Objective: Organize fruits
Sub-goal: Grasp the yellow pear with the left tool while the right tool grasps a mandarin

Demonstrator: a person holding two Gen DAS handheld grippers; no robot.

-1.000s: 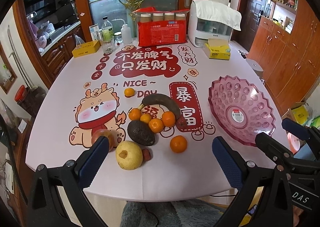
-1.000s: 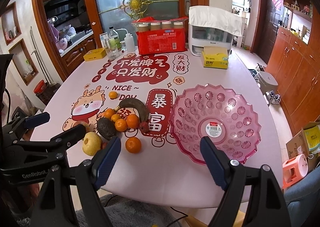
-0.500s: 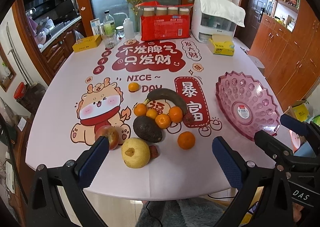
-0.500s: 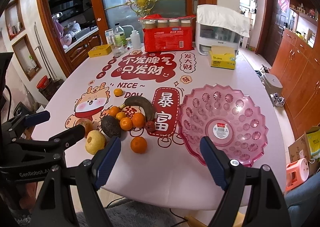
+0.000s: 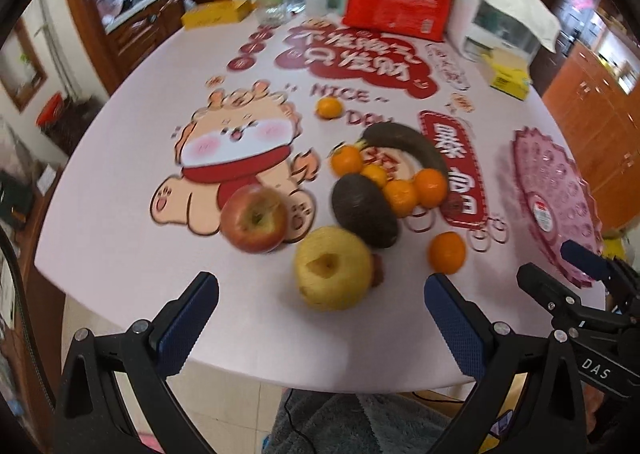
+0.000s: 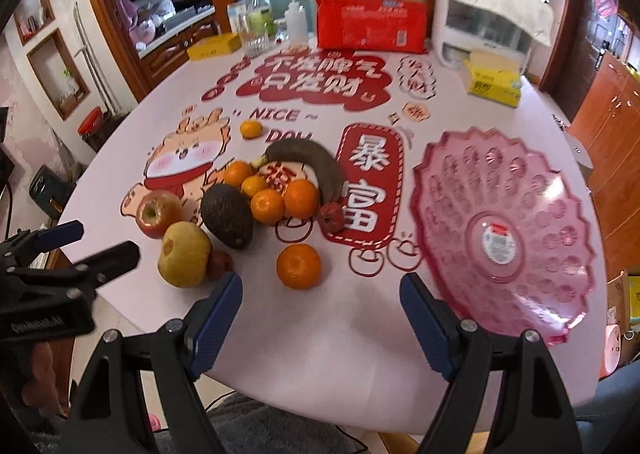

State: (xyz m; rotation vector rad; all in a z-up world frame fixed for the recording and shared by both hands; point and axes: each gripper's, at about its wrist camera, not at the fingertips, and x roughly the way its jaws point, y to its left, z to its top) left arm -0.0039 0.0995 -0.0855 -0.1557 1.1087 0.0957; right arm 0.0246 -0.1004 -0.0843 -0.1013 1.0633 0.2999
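The task is at its start: all the fruit lies on the table (image 6: 360, 334) and the pink bowl (image 6: 500, 238) at the right holds nothing but a label sticker. Both tools hang off the near edge, empty. The left gripper (image 5: 320, 318) has its jaws spread wide, with the pear (image 5: 334, 268) straight ahead between them. The right gripper (image 6: 320, 314) is likewise released, with the near orange (image 6: 299, 266) lined up just beyond its pads.

The fruit sits in a loose cluster left of the bowl: the apple (image 6: 159, 213) at the left, the pear near it, the avocado (image 6: 227, 215) touching the pear, four oranges (image 6: 267, 205) packed behind the avocado, and a dark banana (image 6: 316, 165) curving round their far side. One small orange (image 6: 251, 129) lies apart, farther back.

The next move is judged to be a first pick. The near orange stands clear of the rest and close to the bowl, so the right gripper could advance, lower and close on it. The pear calls for more care, since it touches its neighbours.

The left view is smeared, so details there are soft. A small red fruit (image 6: 331, 217) by the banana and another reddish one (image 6: 219, 264), half hidden behind the pear, cannot be identified. The bowl's near right rim is partly cut off.
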